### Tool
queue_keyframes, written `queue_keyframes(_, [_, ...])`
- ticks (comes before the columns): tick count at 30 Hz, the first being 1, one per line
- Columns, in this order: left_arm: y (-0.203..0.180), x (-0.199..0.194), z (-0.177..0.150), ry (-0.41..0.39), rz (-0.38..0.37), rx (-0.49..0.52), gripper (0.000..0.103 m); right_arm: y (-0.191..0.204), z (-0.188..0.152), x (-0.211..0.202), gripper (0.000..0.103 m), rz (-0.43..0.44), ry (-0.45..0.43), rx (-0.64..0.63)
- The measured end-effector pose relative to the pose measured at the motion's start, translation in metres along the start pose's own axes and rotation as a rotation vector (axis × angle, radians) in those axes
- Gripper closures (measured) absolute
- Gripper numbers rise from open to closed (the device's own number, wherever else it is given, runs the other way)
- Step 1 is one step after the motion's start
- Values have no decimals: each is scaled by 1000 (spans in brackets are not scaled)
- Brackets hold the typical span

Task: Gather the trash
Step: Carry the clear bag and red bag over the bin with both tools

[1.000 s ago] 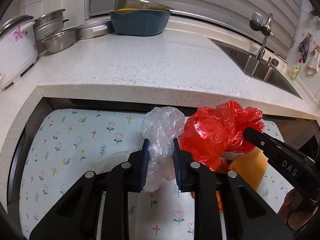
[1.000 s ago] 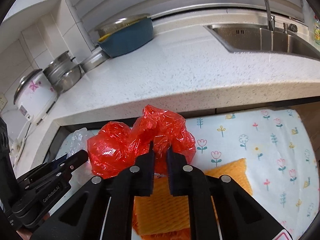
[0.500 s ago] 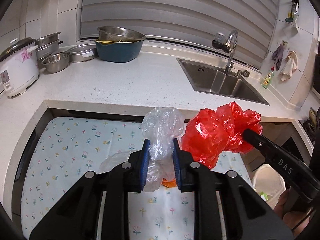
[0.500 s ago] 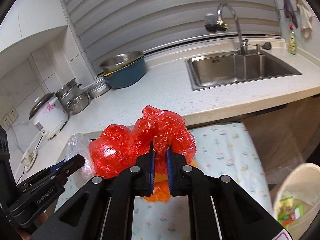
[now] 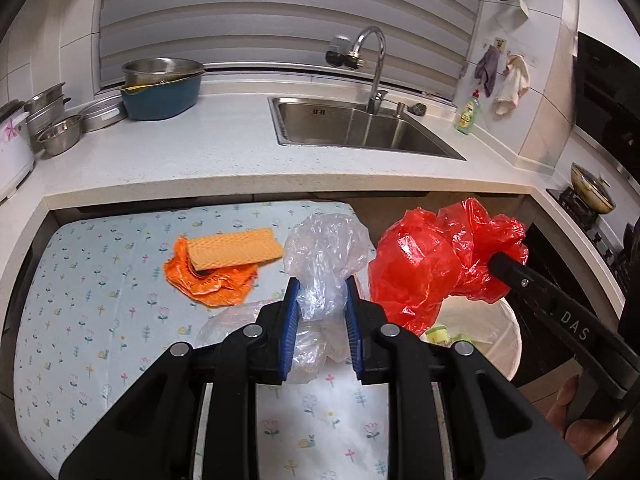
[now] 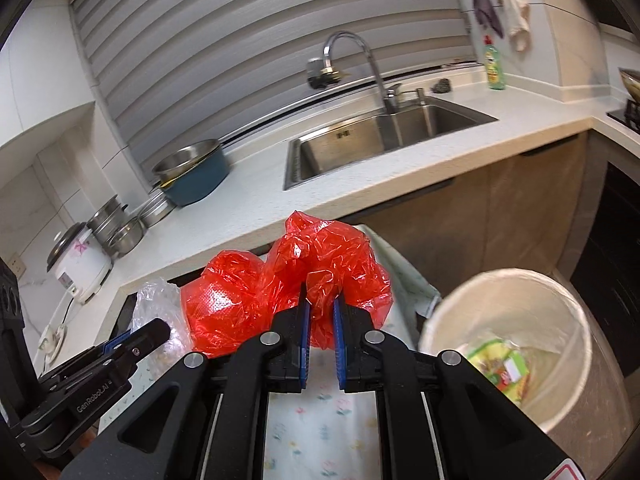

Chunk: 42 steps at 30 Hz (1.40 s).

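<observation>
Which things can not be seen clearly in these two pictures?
- Trash bin contents: right wrist view, blurred; only a green packet shows.
- Trash bin: left wrist view, mostly hidden by the red bag.
- Clear bag: its lower part hidden behind the left gripper.

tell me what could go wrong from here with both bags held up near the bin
1. The red bag billows wide around the right gripper; dropped now, part might catch on the rim of the trash bin and spill out.
2. The left gripper pinches only a thin neck of the clear bag, still over the floral cloth, so it may slip free before reaching the bin.
</observation>
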<state>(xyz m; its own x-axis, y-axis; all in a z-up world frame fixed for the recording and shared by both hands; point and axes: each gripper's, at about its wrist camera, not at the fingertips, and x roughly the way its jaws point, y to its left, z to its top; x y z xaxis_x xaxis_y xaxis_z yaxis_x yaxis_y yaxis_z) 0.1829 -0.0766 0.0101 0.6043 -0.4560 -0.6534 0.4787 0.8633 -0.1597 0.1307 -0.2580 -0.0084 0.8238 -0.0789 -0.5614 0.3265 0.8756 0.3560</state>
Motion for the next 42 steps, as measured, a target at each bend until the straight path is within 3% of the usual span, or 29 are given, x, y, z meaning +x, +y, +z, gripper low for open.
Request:
queue_keyframes(19, [-135,7,-42,68,-127,143,82,-114,-31,-94,93,-181,-86,78])
queue_keyframes(32, [-193,52,-59,177,-226,187,81,-178,-37,-129,93,-273,-131,147])
queue_keyframes(35, [-201,63,-60,191,-254,194,76,-187,-38,-126,93,-282,-125,160])
queue_keyframes(42, [-204,76,-57,170,-234,190,57,-196,-41,-114,93,-284,-100,171])
